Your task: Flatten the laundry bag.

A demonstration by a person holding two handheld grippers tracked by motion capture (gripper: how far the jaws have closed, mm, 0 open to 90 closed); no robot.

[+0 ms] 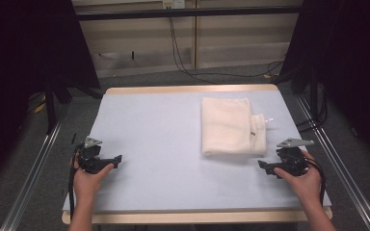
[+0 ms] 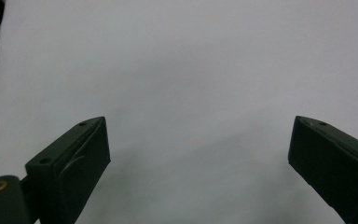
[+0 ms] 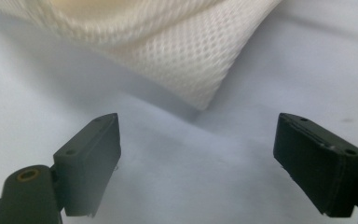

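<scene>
Cloth (image 1: 227,126), cream and folded, lying on right half of table (image 1: 149,144). Right hand-held gripper (image 1: 264,166) just beside its near corner, jaws wide, nothing between. Left hand-held gripper (image 1: 116,159) well apart over bare table, jaws wide too.

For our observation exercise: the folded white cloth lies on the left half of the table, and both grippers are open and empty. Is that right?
One slip: the cloth lies on the right half of the table, near the right gripper, as the high view shows. Both grippers, left included, are open and empty.
</scene>
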